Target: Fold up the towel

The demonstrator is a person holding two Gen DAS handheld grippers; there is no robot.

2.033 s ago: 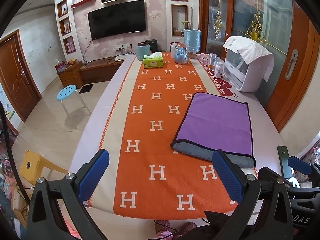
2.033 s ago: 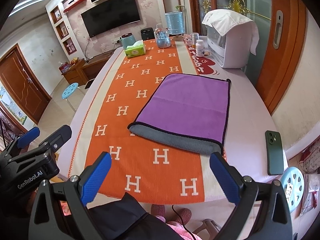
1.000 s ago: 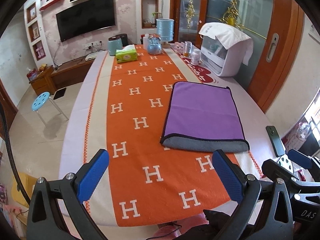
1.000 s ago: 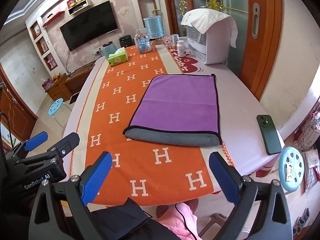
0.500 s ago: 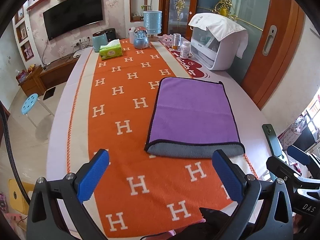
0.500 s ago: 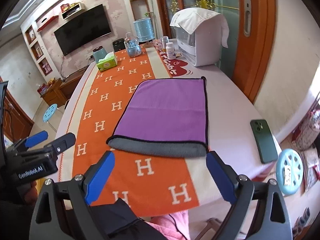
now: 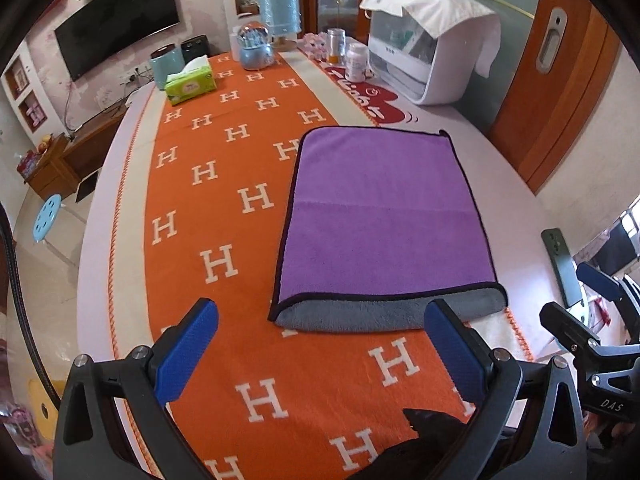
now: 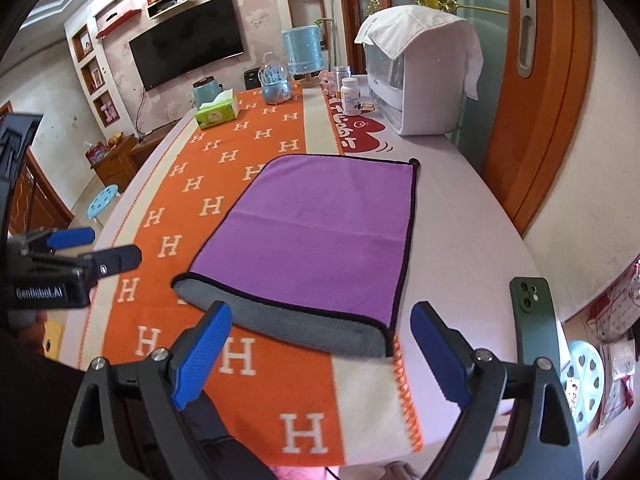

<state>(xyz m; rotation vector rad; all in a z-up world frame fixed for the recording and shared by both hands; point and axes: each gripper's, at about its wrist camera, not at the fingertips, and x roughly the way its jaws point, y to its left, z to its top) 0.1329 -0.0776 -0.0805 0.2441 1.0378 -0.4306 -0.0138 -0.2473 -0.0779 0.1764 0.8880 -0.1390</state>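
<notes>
Orange runner (image 7: 224, 320), folded purple towel (image 7: 384, 220), both tongs (image 7: 320, 356) (image 8: 320, 356) spread wide, right view alone shows whole phone (image 8: 534, 320).

The purple towel (image 7: 384, 216) lies flat, folded in half, its grey underside showing along the near fold.

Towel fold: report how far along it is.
Done: the purple towel already lies folded once on the orange table runner, its grey underside showing at the rolled near edge.
In hand: nothing. The left gripper and right gripper are both open, short of that near edge and not touching it.
Left: gripping the towel and making any further fold.
</notes>
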